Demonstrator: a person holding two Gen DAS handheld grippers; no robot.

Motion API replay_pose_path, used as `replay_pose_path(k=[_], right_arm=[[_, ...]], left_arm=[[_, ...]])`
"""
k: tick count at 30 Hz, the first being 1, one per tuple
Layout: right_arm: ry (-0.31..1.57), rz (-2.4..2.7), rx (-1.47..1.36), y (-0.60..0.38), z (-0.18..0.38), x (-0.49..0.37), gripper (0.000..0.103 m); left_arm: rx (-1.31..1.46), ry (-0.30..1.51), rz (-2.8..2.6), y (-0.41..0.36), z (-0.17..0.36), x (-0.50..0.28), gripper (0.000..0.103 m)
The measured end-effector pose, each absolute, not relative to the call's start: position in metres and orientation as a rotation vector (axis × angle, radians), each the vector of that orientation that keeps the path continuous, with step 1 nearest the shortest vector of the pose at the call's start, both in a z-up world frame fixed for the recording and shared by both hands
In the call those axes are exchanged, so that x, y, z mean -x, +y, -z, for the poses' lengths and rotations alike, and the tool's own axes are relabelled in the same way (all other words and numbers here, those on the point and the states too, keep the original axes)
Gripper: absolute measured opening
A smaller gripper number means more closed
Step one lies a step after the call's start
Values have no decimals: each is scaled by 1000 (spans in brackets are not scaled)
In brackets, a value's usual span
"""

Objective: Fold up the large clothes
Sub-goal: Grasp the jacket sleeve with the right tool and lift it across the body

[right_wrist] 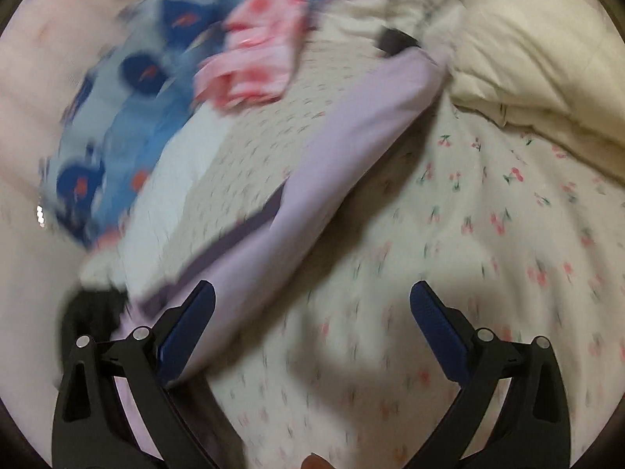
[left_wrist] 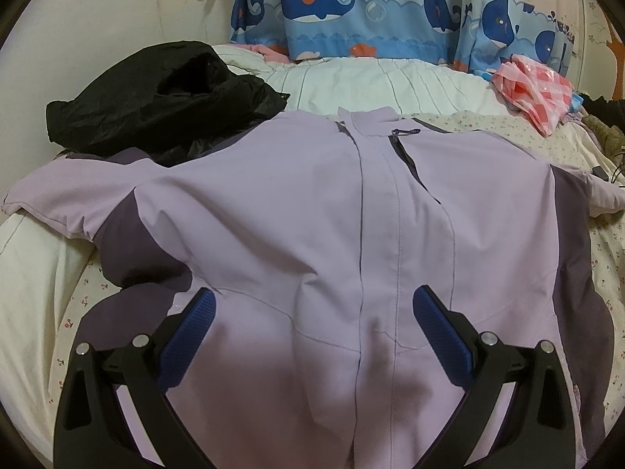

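A lilac jacket (left_wrist: 297,211) with dark purple side panels lies spread face up on the bed, zip closed, collar at the far end, sleeves out to both sides. My left gripper (left_wrist: 312,305) is open and empty, hovering over the jacket's lower front. In the blurred right wrist view, the jacket's lilac sleeve (right_wrist: 351,144) runs diagonally across the cherry-print sheet (right_wrist: 488,234). My right gripper (right_wrist: 312,297) is open and empty above the sheet, its left finger over the sleeve's near part.
A black jacket (left_wrist: 156,105) lies crumpled at the far left of the bed. A pink checked cloth (left_wrist: 535,86) lies at the far right, also in the right wrist view (right_wrist: 254,58). Whale-print curtains (left_wrist: 351,4) hang behind. A cream duvet (right_wrist: 547,58) is bunched at right.
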State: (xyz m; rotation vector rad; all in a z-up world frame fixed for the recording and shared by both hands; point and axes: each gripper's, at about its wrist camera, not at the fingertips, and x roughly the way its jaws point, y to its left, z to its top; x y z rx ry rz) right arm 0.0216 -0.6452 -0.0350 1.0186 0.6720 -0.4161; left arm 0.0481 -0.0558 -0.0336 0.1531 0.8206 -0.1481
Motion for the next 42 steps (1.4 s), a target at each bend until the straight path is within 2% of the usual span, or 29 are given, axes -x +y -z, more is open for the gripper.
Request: replay_pose_path(k=[5,7,8,9,11,12,17,21,24,26,29,31,35,42], right_arm=[[620,480,-1170,-707,63,-61,96],[565,457,-1242,-728,81,-69,91],[558,431,-1252,-733,85,-76,75],[558,394,-1240,-738,85,-83,48],[553,342,-1175,-742,64,-99,17],[524,321,-1128,-744,45,-105,10],[283,182,-920,-747,-89,-108,7],[149,137,-785,-745,-150,-96,7],[191,215,-836,-759,-113,-91,7],[304,310,-954,-772,-50,-87,7],[428,402,-1091,-779,26,-70,7],[412,421,-1141,-776,47,-55,7],[352,400,-1045,-751,14,-53,7],[256,245,-744,-647,-108,-86,7]], left_arm=[[-148,835,151,-55,37,-51,97],[-144,838,154,-55,37,-52,97],[-143,838,155,-55,38,-52,97],[-142,838,158,-55,38,-52,97],[-131,836,163,-55,38,-52,97],[-122,834,167,-54,37,-53,97],[-5,842,165,-56,34,-58,97],[32,816,211,-84,24,-50,97],[30,837,261,-108,30,-48,97],[25,884,291,-114,39,-51,97],[77,933,311,-95,39,-53,97],[94,912,295,-70,26,-50,97],[111,849,201,-2,5,-47,97],[226,831,90,89,6,-45,97]])
